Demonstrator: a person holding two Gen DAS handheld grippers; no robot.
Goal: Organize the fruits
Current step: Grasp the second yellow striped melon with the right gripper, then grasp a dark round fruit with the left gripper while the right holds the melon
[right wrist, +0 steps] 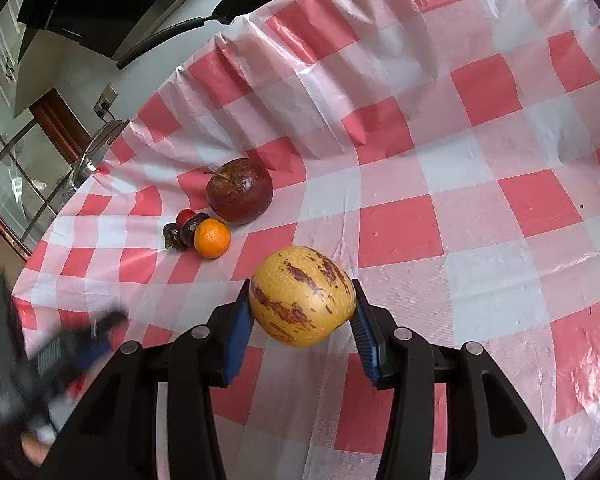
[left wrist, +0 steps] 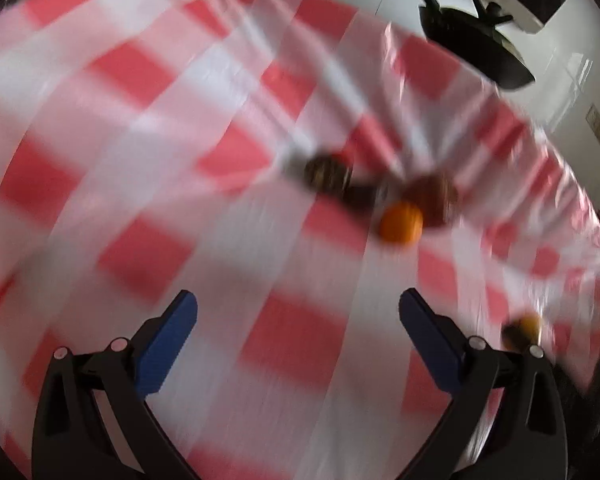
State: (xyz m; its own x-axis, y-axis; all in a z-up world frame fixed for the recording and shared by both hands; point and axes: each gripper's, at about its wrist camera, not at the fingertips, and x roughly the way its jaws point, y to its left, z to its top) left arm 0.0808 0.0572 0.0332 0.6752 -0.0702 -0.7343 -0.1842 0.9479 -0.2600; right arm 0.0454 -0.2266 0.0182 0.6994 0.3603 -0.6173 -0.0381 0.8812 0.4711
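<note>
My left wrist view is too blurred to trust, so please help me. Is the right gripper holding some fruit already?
Observer: Yes. The right gripper is shut on a yellow fruit with brown streaks, one blue pad on each side.
Operator: Where is the orange from there?
Observer: The orange lies beyond that fruit, to its left, on the checked cloth.
Operator: What is near the orange?
Observer: A dark red apple sits just behind it, and small dark fruits touch its left side.
</note>
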